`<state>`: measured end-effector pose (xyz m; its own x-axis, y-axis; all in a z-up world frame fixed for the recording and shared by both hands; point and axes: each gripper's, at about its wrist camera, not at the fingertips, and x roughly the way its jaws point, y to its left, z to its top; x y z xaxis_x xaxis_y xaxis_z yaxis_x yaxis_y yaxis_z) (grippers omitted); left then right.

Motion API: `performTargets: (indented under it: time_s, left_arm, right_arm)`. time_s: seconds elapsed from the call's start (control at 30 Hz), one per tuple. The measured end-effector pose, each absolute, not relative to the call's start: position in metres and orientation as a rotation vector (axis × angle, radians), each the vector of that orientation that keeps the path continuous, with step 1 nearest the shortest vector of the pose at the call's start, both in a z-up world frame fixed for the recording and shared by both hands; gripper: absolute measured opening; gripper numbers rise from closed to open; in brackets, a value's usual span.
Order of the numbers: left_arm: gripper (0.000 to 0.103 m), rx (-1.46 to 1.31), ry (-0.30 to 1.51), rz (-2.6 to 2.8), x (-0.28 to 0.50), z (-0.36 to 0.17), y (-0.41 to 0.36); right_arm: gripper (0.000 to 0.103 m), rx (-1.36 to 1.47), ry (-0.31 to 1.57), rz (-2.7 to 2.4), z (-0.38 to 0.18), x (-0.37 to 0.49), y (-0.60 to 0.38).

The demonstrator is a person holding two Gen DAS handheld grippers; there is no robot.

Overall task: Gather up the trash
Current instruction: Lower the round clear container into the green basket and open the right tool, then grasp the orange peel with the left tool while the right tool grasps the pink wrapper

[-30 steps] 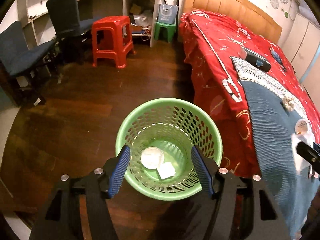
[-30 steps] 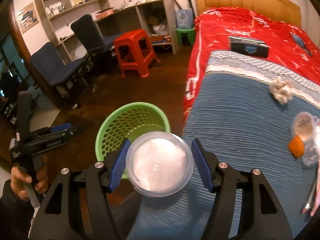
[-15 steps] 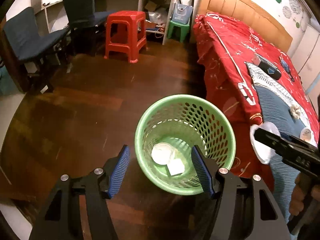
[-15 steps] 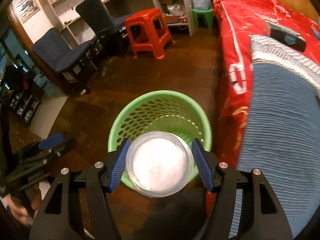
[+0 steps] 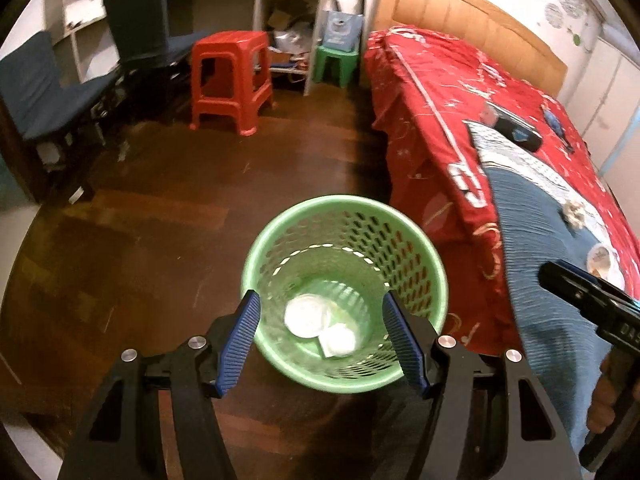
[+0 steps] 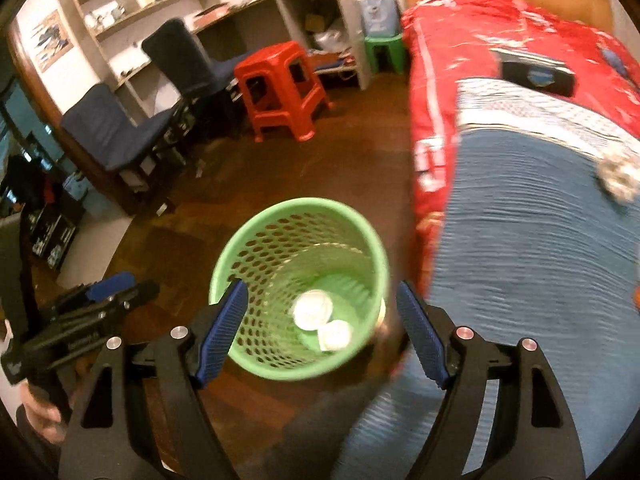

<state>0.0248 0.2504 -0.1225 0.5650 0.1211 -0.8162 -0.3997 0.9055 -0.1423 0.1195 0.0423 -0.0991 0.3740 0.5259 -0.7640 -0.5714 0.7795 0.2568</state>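
Note:
A green perforated basket point(image 5: 400, 240) stands on the wood floor beside the bed; it also shows in the right wrist view point(image 6: 256, 248). White trash pieces point(image 5: 308, 316) lie at its bottom, also in the right wrist view point(image 6: 320, 320). My left gripper point(image 5: 320, 332) is open and empty above the basket's near rim. My right gripper point(image 6: 322, 318) is open and empty above the basket. More trash lies on the blue blanket: a crumpled white wad point(image 5: 574, 213), seen also in the right wrist view point(image 6: 618, 172), and a round lidded cup point(image 5: 602, 258).
The bed point(image 5: 448, 92) with a red cover and blue blanket point(image 6: 528, 248) lies right of the basket. A black box point(image 6: 534, 72) lies on it. A red stool point(image 5: 230, 80), a green stool point(image 5: 336, 62), dark chairs point(image 5: 44, 92) and shelves stand at the back.
My right gripper opened and let go of the clear round lid over the basket; a new white round piece lies inside. The right gripper has swung a little toward the bed.

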Motion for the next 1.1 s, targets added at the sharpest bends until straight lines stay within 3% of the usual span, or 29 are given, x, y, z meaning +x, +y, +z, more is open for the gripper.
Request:
performTargets:
  time_s: [0.4,0.7,1.1]
  left_arm:
    - [0.066,-0.274,0.923,0.167,0.06,-0.103,0.179]
    - [0.07,-0.228,0.921,0.043,0.087,-0.087,0.123]
    - [0.074,-0.095,0.918,-0.181,0.15,-0.079,0.006]
  right_arm:
    - [0.084,-0.003,0.853,0.362,-0.077,0.119,-0.128]
    - [0.089,0.05,0.893,0.039,-0.096,0.141,-0.27]
    - [0.089,0.021,0.978,-0.04,-0.14,0.163,-0.305]
